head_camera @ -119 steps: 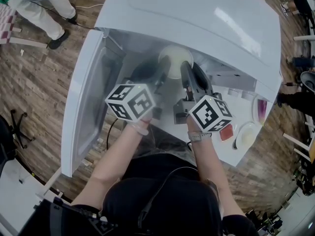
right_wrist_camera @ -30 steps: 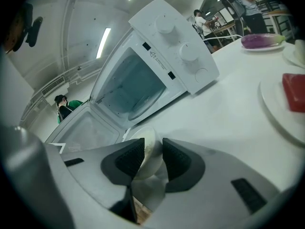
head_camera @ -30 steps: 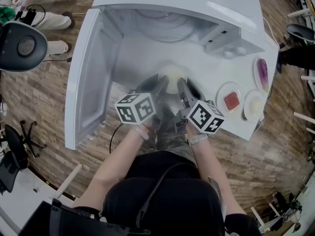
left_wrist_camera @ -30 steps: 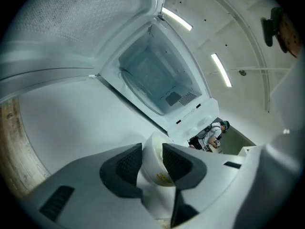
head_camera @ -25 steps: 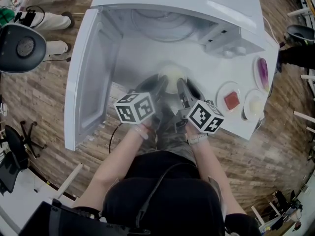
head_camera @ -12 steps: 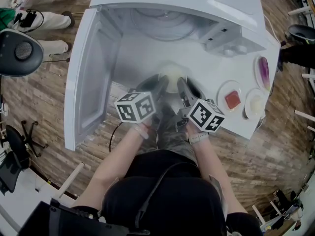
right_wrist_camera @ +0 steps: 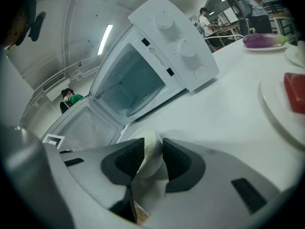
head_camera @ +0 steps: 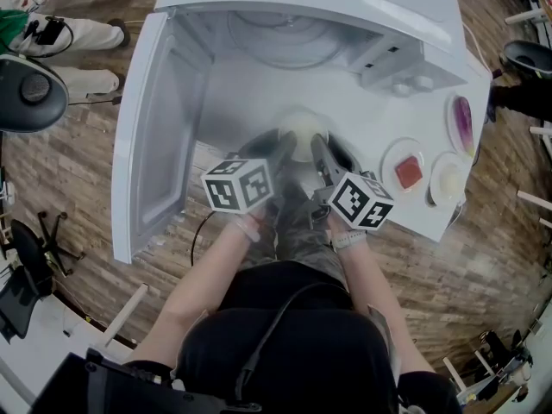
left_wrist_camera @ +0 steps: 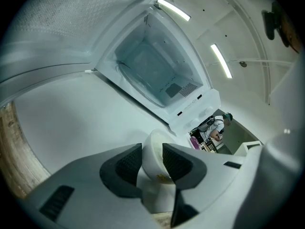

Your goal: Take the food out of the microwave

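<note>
Your bowl (head_camera: 300, 132) is outside the microwave (head_camera: 345, 11), on or just over the white table (head_camera: 250, 93) before the open cavity. Door (head_camera: 159, 136) stands left; plate of red food (head_camera: 404, 171) and eggplant plate (head_camera: 460, 123) off right. Left gripper (head_camera: 280, 145) and right gripper (head_camera: 321, 149) each pinch its rim, opposite sides. White, round, pale food inside. Mouth up; no long axis.

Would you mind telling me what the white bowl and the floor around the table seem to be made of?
The white bowl looks like glazed ceramic, possibly plastic: smooth, opaque, thin-rimmed, slightly glossy. The floor looks like wood planks or wood-look laminate: brown streaked boards with staggered seams, matte.
</note>
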`<act>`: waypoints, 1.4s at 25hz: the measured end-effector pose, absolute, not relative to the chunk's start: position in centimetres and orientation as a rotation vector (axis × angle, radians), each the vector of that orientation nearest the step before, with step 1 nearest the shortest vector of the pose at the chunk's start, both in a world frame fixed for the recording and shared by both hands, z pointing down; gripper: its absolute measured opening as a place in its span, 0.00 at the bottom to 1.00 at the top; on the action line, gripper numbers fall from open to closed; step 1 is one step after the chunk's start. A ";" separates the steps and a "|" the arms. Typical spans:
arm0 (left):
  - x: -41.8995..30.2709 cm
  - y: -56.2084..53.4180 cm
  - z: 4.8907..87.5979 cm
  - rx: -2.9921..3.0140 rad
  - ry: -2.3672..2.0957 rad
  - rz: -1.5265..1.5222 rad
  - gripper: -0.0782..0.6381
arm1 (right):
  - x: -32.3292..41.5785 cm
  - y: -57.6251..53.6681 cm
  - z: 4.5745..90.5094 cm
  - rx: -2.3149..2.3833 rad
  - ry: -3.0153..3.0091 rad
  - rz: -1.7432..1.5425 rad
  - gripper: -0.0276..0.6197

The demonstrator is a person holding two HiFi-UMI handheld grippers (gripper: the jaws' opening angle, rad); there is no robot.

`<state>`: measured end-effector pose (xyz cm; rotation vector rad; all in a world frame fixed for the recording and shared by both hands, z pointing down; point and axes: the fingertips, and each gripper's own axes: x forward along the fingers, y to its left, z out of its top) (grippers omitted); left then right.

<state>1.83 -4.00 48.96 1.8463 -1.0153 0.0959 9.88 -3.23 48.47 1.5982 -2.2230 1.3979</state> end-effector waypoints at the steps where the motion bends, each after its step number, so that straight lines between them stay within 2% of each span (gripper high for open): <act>1: 1.8 -4.0 49.0 1.847 -1.012 0.098 0.31 | 9.9 -3.2 48.5 1.597 -2.224 1.396 0.25; 22: 1.4 -4.5 48.1 1.907 -1.042 0.125 0.31 | 9.8 -2.9 48.5 1.606 -2.226 1.370 0.25; 28: 1.2 -4.0 48.2 1.901 -1.036 0.115 0.31 | 9.5 -3.0 48.4 1.593 -2.246 1.277 0.25; 35: 0.9 -3.4 48.4 1.899 -1.031 0.109 0.31 | 9.2 -3.0 48.3 1.590 -2.255 1.269 0.28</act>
